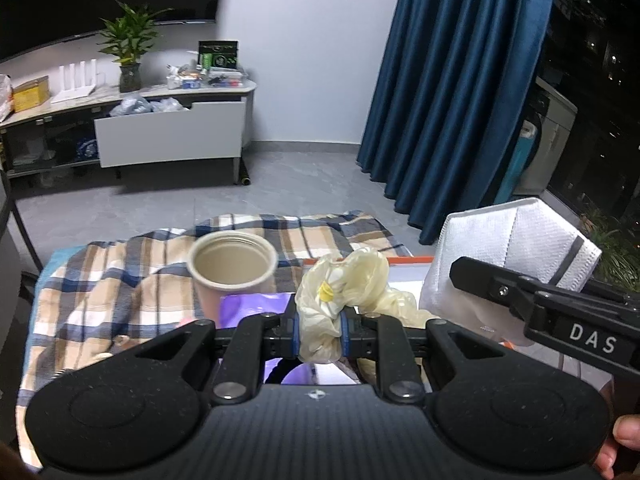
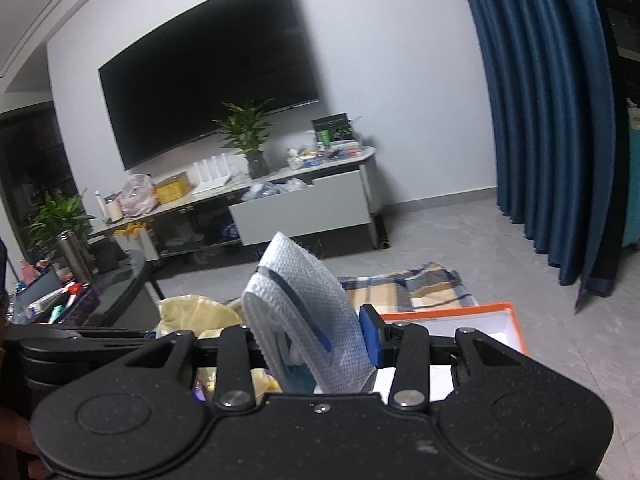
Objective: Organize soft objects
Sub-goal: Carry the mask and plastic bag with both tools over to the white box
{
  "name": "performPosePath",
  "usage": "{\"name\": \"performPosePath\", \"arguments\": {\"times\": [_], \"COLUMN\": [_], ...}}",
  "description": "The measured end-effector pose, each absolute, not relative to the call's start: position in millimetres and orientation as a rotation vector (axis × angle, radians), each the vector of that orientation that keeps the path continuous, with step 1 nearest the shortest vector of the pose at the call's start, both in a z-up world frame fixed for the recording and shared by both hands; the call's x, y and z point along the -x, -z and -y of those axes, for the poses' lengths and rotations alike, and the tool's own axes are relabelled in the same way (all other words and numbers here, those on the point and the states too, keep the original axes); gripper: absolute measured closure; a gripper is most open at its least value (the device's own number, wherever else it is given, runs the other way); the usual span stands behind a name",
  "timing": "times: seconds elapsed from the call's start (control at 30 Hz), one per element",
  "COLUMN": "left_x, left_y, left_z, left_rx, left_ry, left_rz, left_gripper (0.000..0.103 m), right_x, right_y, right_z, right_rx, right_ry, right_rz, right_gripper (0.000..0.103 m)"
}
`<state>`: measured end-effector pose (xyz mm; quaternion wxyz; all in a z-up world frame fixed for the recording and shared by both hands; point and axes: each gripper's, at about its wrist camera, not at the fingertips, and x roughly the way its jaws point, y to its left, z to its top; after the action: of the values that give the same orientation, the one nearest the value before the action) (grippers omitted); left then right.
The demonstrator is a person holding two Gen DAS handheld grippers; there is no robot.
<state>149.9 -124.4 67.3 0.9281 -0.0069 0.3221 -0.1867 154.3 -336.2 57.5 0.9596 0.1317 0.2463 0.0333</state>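
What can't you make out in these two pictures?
- Box inside: right wrist view, the right gripper and mask cover it.
- Purple item: left wrist view, mostly behind the left gripper and glove; can't identify it.
- Cup base: left view, hidden by the purple item.
- Green package print: too small.

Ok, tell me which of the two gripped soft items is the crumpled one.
The cream rubber glove, bunched up in the left gripper. The white face mask in the right gripper keeps its folded shape.

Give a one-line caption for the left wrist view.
Left tongs pinch a crumpled cream glove beside a paper cup.
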Motion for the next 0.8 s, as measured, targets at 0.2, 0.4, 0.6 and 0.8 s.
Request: {"name": "performPosePath", "arguments": {"times": [0.2,0.4,0.6,0.8], "left_x": [-155,-158,-162,-167], "left_y": [-57,-48,-40,-32], "left_z": [145,164,178,188], "left_rx": [0.006,-0.005,-0.015,-0.031], "left_ry": [0.416,0.448,0.467,0.475], "left_rz": [-0.685,-0.707,-0.727,-0.747], "left_gripper": [0.082,0.082,0.082,0.081], "right_x": [-155,-159,-165,-175], "right_y": [-49,-37,-26,-18], "right_z": [356,370,379,386], "right_rx": [-0.276,-0.275,-0.28,-0.286], "right_ry": [-0.017,0.024,0.046,0.06], "right_rz": [-0.519,-0.547,-0.574,-0.587], "right_gripper": [0.054,0.053,0.053,0.052]}}
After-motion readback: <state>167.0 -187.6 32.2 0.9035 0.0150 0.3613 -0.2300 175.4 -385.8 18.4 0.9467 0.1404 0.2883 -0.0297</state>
